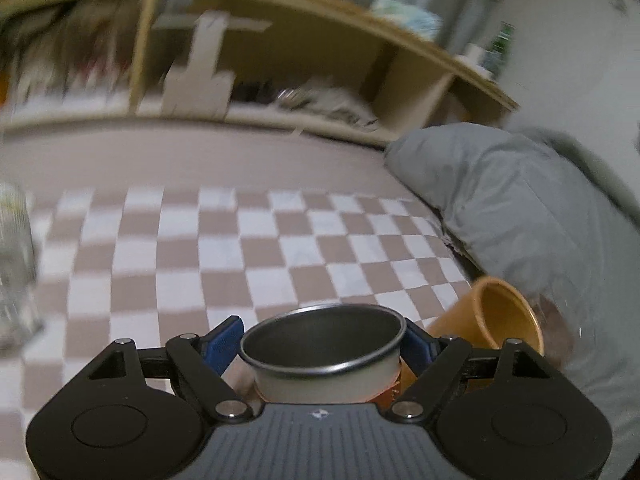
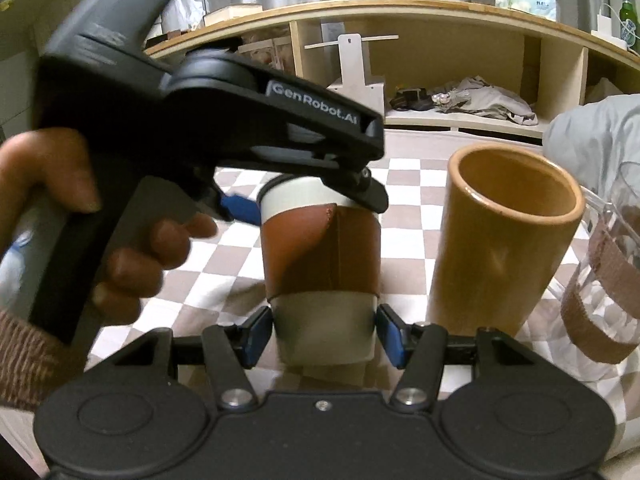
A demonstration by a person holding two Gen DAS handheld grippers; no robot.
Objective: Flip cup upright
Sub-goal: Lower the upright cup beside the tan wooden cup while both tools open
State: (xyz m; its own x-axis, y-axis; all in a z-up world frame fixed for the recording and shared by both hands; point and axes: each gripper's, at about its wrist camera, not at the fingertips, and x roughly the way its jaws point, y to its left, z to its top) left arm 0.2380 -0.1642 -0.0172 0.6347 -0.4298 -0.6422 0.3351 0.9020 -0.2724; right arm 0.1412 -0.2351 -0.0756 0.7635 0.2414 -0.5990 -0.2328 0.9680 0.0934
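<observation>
White "GenRobot.AI" lettering on left gripper point(image 2: 312, 196), clamped on upright steel cup point(image 2: 320, 264), brown-sleeved; right gripper point(image 2: 323, 334) parted around base.

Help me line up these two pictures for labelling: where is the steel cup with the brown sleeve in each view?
Left wrist: the steel cup sits bottom centre, mouth up, clamped between the left gripper fingers.
Right wrist: the cup stands centre, between the right gripper fingers.
Shared landmark: the tan cup, just right of it in both.
</observation>
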